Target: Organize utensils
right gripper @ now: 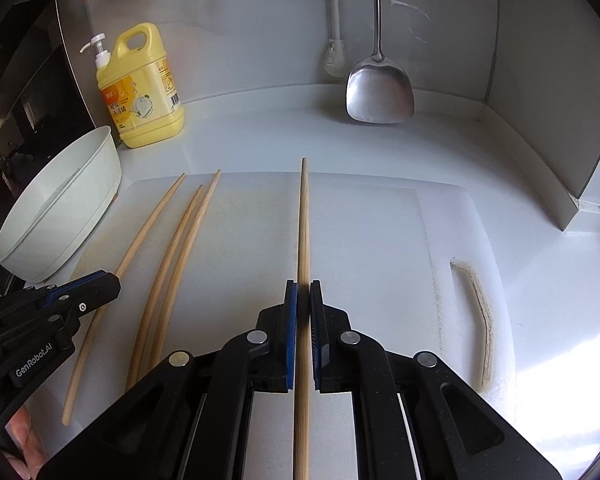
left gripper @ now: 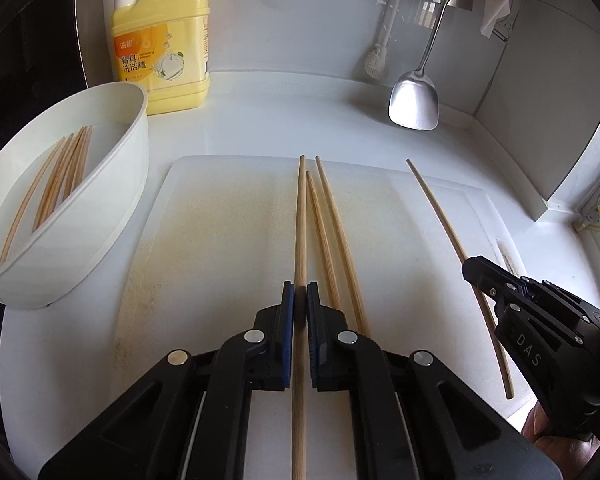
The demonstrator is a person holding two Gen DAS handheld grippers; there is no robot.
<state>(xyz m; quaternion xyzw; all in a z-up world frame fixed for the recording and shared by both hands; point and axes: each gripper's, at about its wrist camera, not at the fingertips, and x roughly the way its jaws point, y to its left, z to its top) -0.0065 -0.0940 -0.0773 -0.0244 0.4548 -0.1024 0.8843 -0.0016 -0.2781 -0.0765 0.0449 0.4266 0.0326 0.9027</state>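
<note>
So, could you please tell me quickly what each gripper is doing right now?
Left gripper: closed on a long wooden chopstick.
Right gripper: closed on another long wooden chopstick.

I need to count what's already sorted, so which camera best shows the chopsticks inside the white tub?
The left wrist view: it looks down into the white tub, where the chopsticks in the tub lie in a loose bundle. The right wrist view shows only the tub's outer wall and rim; its contents are hidden.
</note>
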